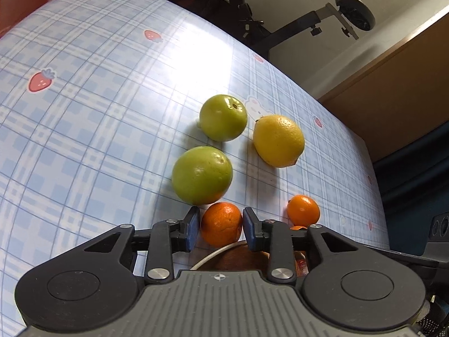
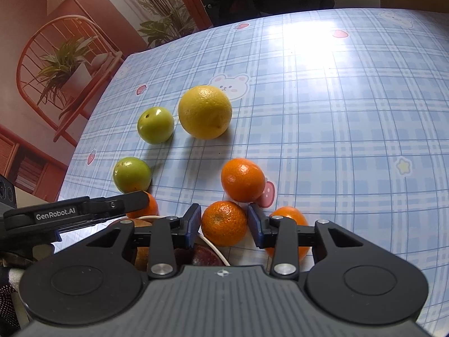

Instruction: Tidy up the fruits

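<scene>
My left gripper is shut on a mandarin just above the white rim of a bowl. Beyond it lie two green fruits, a lemon and another mandarin. My right gripper is shut on a mandarin next to the bowl's rim, which holds dark red fruit. Two more mandarins, the lemon and the green fruits lie on the cloth. The left gripper's finger shows at left.
The table wears a blue plaid cloth with strawberry prints. Its far edge meets a black stand and a wooden cabinet. In the right wrist view a red shelf backdrop with plants stands past the table's left edge.
</scene>
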Motion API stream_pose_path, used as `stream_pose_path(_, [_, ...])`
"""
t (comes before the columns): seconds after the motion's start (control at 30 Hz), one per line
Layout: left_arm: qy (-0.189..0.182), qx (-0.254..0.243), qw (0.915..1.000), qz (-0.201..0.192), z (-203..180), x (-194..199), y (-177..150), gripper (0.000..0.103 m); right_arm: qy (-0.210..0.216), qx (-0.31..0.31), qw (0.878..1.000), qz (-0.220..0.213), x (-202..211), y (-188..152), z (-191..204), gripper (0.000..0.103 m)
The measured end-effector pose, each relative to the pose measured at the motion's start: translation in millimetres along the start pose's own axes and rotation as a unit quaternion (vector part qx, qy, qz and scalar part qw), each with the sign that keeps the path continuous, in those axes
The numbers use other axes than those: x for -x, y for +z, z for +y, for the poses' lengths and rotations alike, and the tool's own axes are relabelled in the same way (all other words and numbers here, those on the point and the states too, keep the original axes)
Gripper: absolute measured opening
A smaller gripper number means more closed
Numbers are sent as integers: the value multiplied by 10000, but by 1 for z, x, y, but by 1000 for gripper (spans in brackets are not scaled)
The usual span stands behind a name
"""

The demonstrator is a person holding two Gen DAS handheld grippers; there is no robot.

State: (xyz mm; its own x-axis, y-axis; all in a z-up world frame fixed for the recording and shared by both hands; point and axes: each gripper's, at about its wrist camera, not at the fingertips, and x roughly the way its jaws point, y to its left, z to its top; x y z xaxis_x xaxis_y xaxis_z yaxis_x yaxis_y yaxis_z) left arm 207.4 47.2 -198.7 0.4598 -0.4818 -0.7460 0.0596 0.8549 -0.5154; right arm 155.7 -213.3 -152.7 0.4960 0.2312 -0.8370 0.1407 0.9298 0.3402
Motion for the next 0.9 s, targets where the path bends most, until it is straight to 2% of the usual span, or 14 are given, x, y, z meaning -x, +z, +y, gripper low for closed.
stream_pose_path(0.2, [38, 1, 10000, -19, 2, 1, -1, 32, -108, 51, 9999, 91, -6, 4, 6, 40])
stream_pose_path(0.47, [27, 28, 9996, -282, 5, 22, -7, 31, -201, 94, 9996, 155, -8, 5, 10, 40])
stream_pose_path(0.63, [91, 63, 9995, -311, 5, 35, -9, 30, -306, 378, 9987, -128, 2, 1, 17, 38])
stream_pose_path(0.9, [128, -120, 9983, -560, -9, 66, -19, 29, 64, 132, 9986, -509, 31, -7, 4, 38])
